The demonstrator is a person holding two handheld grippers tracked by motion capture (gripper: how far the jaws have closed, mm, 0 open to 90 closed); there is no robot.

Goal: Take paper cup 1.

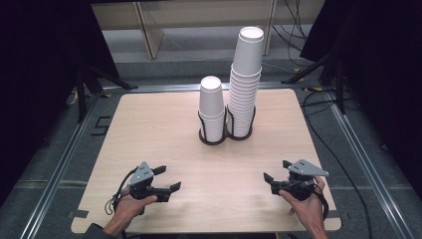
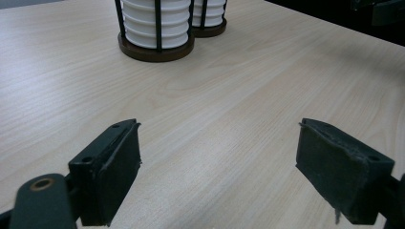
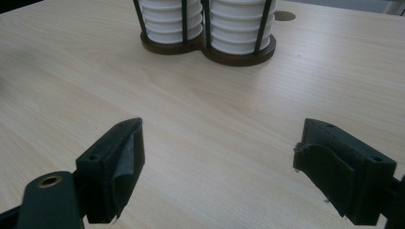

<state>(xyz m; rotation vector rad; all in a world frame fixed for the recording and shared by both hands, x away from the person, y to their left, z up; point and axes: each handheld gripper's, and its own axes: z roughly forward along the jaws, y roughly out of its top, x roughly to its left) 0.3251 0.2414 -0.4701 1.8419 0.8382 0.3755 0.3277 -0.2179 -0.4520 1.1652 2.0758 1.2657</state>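
**Both grippers wide open, low at near edge; 2 cup stacks in holder mid-table**

High view: left gripper sits near the front-left part of the wooden table, held by the person's left hand. Jaws spread wide, nothing between them, pointing roughly right and up-table. Right gripper near the front-right, held by right hand, jaws also spread wide and empty, pointing left and up-table. The 2 grippers are well apart from each other and from the cups.

Cups: 2 stacks of white paper cups, upside down, standing in a dark double wire holder at table centre, toward the far side. Short stack on the left ring, tall stack on the right ring, stacks just beside each other. Both upright; tall one rises clearly higher.

Left gripper view: 2 black jaws far apart, bare wood between them, pads not touching anything. Short stack with its holder base ahead at top, second stack behind it.

Right gripper view: jaws far apart, empty; pad lining on both looks frayed at edges. Holder ahead at top with both stacks in it, tall stack nearer on the right, short stack left. Cannot tell if either gripper rests on the table or hangs just above it.
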